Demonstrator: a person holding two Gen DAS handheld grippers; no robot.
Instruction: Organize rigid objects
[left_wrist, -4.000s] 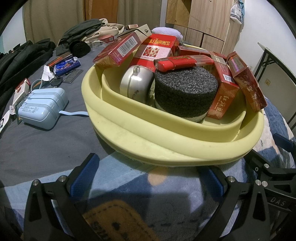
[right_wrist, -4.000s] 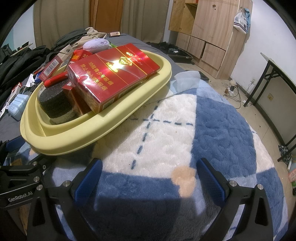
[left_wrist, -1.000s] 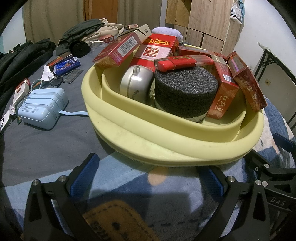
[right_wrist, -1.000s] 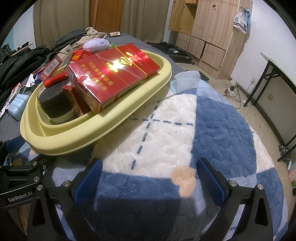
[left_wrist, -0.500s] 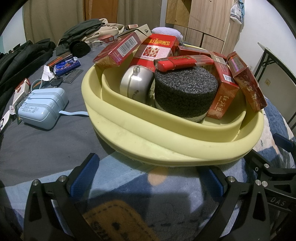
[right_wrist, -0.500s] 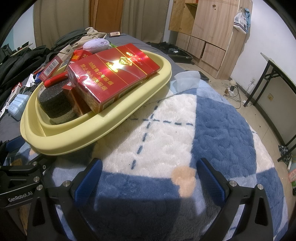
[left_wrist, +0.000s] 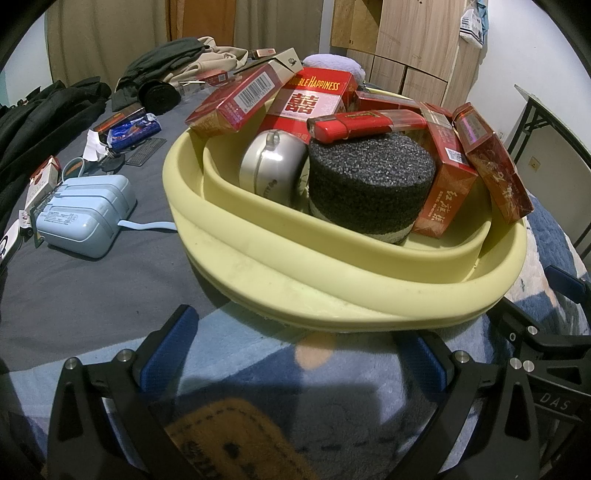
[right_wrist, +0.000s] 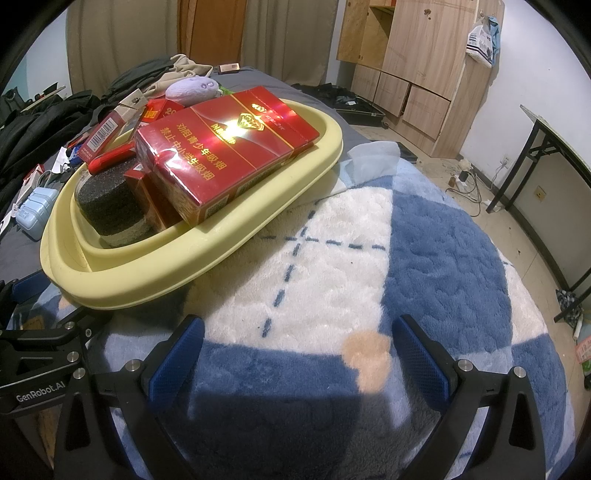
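Blue-and-white plush blanket (right_wrist: 424, 258) covers bed foreground; grey sheet (left_wrist: 92, 291) beyond it. Dark clothes (left_wrist: 44, 118) heaped at far left. Wooden cabinets (right_wrist: 417, 70) along back wall. Black-legged table (right_wrist: 554, 155) at right. Cables (right_wrist: 465, 181) on floor.

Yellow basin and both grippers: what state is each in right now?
Yellow basin: upright on the blanket, heaped full.
Black foam block: upright inside the basin.
Red lighter: lying flat on the foam block.
Left gripper: jaws open, empty.
Right gripper: jaws open, empty.
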